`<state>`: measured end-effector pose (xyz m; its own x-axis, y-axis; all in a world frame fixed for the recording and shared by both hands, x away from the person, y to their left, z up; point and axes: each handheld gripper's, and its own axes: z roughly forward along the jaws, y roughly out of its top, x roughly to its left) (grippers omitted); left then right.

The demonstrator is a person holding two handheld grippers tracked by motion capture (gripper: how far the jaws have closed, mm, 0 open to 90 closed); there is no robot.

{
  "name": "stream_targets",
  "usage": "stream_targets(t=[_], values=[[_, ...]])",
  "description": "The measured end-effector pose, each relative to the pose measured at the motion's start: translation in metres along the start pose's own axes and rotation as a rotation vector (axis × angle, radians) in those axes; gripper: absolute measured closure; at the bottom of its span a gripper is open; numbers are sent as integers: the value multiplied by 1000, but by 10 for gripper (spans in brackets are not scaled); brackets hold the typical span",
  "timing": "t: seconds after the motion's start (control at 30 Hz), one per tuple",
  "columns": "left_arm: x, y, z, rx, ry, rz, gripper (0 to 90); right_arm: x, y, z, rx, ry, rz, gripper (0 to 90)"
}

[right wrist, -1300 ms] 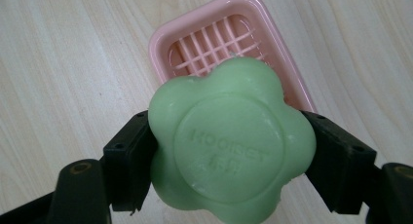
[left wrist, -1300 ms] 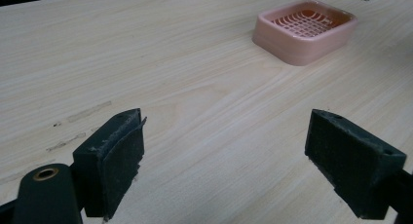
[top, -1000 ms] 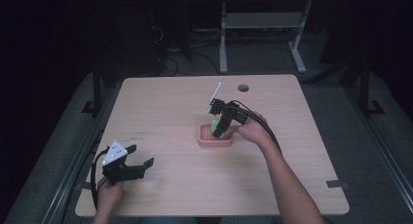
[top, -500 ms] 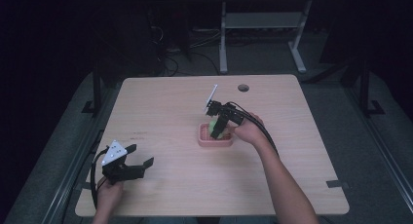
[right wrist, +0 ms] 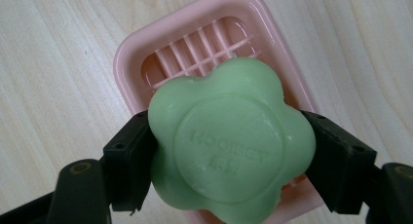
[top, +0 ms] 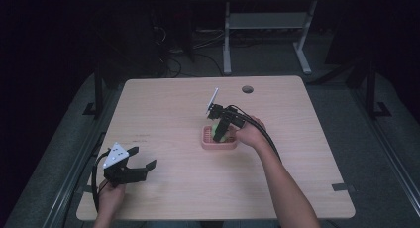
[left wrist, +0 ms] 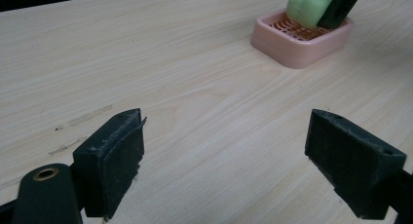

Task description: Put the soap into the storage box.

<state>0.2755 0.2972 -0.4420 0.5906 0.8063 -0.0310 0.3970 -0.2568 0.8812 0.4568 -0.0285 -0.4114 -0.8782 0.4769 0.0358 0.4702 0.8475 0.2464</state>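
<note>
Counting near to far: two grippers, one green soap, one pink soap dish. The left gripper (top: 141,157) rests on the worktop (top: 173,114) at its near edge, jaws spread wide with nothing between them, unmoved since the earlier frame. Well beyond it, the right gripper (top: 221,131) clamps the soap (right wrist: 229,146) directly above the dish (right wrist: 141,53), slightly lower and closer to the dish than before.
</note>
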Motion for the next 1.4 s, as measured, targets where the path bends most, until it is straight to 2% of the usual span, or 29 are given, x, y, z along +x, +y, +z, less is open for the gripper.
stream_targets(t=[1.4], values=[[0,1,-1,-2,0,2,140,-3,1,5,16,-2,22,259]])
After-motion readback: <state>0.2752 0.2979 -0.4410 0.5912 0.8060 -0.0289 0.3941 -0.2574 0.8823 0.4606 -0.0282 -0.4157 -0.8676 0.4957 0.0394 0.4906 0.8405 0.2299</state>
